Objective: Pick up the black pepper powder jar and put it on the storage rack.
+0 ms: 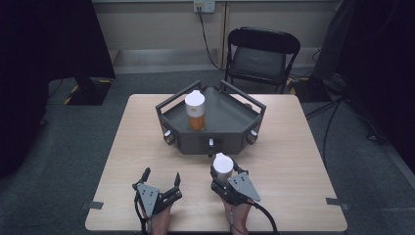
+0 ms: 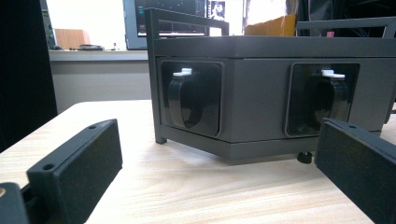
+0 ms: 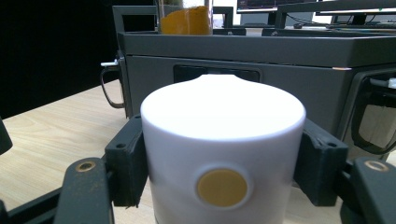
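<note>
From the high view there are two white-capped containers: one with an orange lower half (image 1: 195,110) standing upright in the dark grey tray (image 1: 230,122), and one white container (image 1: 223,165) on the table just in front of the tray, clamped by the right gripper (image 1: 226,172). The left gripper (image 1: 160,177) rests on the table beside it with its two jaws spread and nothing between them. The tray's front shows three small knobs. The light wooden table (image 1: 284,147) stands on grey carpet, with one black folding chair (image 1: 261,56) behind it and a wall socket above (tape marks sit at two table edges).

In the left gripper view, two black padded jaws stand wide apart, framing the tray's side (image 2: 252,93), which has two recessed black latches with white tips.

In the right gripper view, the white container (image 3: 223,149) sits squeezed between both jaws; it bears one round yellow spot, possibly a button. Behind it rises the tray wall (image 3: 280,70) and the orange container (image 3: 186,18).
</note>
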A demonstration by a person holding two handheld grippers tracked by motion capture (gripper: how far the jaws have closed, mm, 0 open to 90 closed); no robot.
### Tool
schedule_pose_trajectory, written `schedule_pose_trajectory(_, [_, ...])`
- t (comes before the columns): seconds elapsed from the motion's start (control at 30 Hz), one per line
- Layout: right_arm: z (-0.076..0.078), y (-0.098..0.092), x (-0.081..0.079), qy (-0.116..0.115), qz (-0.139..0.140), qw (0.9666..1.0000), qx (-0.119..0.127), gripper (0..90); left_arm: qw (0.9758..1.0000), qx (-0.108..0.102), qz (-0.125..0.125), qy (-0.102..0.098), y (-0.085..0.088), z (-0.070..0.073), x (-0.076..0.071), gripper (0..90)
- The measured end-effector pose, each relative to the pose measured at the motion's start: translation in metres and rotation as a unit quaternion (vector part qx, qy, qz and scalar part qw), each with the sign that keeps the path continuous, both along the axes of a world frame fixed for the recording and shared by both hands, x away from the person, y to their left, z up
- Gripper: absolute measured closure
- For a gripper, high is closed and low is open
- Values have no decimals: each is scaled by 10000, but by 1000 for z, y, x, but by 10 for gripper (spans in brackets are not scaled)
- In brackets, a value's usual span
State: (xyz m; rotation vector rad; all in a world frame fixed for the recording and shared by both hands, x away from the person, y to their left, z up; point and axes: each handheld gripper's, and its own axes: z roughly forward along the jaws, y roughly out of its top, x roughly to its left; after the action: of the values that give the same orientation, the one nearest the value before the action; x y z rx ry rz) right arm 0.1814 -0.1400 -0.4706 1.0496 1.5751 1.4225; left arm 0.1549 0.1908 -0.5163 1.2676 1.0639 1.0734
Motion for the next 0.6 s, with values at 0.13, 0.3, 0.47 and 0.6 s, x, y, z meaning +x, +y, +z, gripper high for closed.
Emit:
schedule_pose_trajectory(0.13, [1, -1, 0, 24, -1, 10000, 13, 299, 10000, 0, 1, 0, 0, 0, 0, 3])
schedule_pose_trajectory(0.3, [3, -2, 0, 58, 12, 10000, 37, 300, 10000, -2, 1, 0, 0, 0, 0, 3])
schedule_pose_trajectory(0.47, [4, -3, 1, 101, 40, 9999, 68, 301, 10000, -1, 0, 2, 0, 0, 0, 3])
schedule_pose_trajectory(0.6, [6, -3, 0, 107, 56, 9999, 62, 301, 10000, -1, 1, 1, 0, 0, 0, 4])
